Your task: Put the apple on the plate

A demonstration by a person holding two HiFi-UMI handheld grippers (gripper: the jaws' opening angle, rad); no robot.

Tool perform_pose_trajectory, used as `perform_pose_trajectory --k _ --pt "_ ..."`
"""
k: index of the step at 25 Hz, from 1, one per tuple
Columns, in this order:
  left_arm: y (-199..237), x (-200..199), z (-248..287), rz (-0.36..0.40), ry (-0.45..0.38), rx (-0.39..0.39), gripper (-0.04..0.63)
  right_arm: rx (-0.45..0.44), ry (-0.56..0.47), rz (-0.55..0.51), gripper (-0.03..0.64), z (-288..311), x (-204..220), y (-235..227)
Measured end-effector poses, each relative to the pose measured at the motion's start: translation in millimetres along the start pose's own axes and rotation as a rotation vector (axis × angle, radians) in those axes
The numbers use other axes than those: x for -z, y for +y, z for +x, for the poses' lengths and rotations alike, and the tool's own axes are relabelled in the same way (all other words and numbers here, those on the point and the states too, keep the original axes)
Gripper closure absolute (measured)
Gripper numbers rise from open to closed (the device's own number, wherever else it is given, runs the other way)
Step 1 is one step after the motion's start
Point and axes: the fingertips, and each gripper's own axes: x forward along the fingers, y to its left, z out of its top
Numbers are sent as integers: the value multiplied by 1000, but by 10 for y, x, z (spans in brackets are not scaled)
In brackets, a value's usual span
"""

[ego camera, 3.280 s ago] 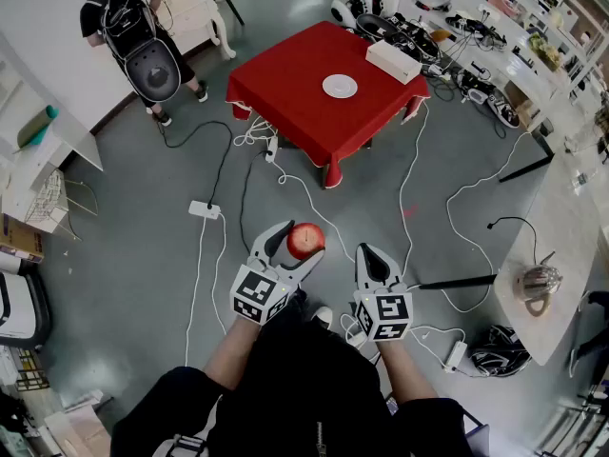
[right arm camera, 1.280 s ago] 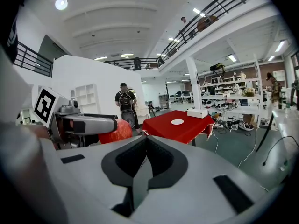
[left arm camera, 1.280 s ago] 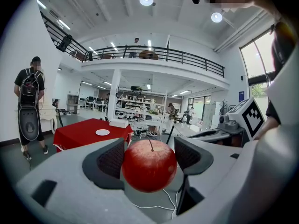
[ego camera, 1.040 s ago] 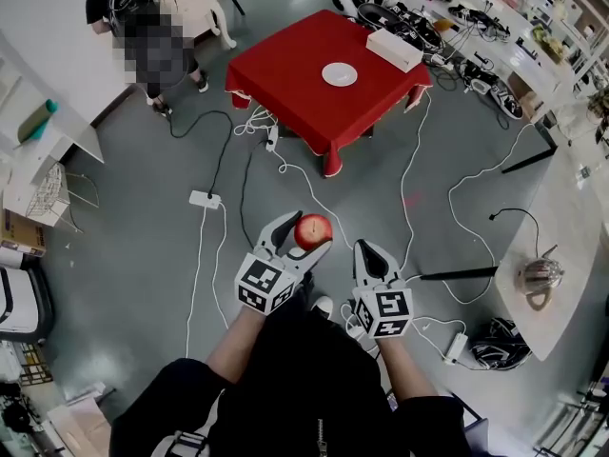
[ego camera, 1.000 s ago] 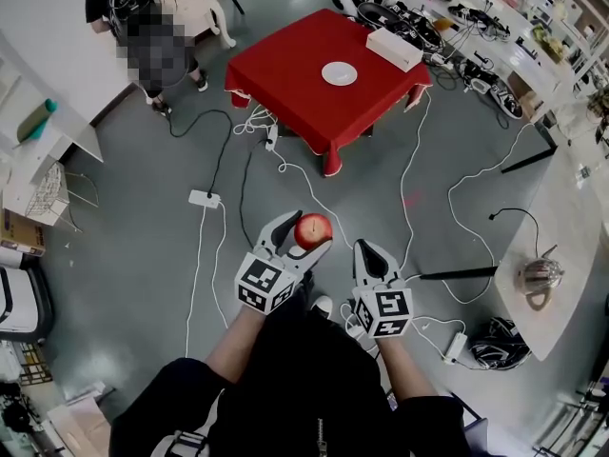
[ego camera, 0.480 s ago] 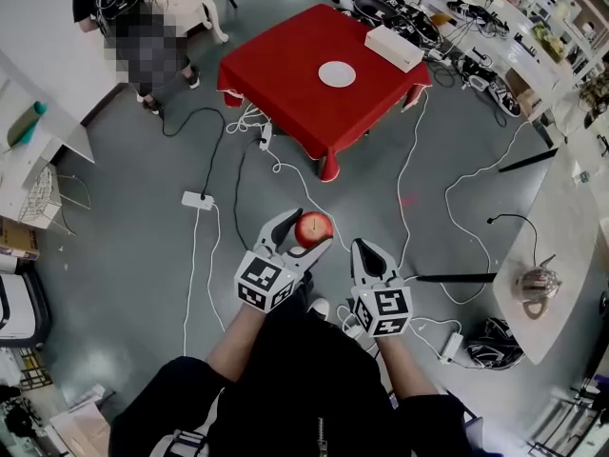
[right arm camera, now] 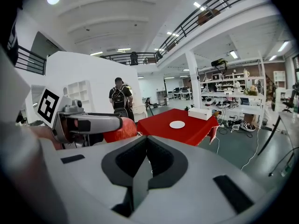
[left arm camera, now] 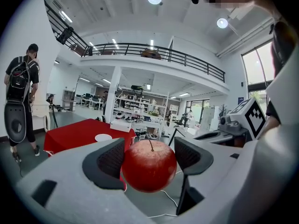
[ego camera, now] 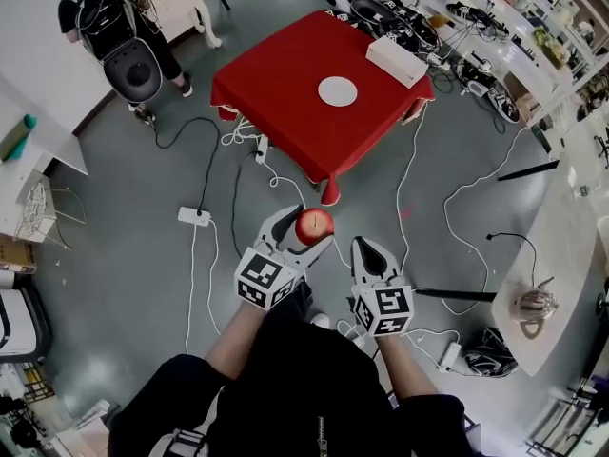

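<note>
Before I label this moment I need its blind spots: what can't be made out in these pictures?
Left gripper view: the sides of the apple, covered by the pads of the left hand-held gripper.
Right gripper view: most of the apple, behind that gripper's jaw.
Head view: what the white box on the red table holds, too small.
Head view: the shiny object at right, too small to identify.

The red apple (ego camera: 314, 226) is sitting stem-up, clamped in the left hand-held gripper (ego camera: 306, 232). The white plate (ego camera: 338, 90) is lying flat on the red worktop (ego camera: 276, 79), well apart.
</note>
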Motion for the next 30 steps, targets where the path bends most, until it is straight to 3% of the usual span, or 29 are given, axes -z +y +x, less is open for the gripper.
perform_pose_trajectory --k 16,30 --pt "1108 -364 356 30 -11 38 256 43 -31 6 606 1055 -509 -23" --pt "1429 -360 599 12 -1 51 256 50 -22 19 606 1403 -576 -139"
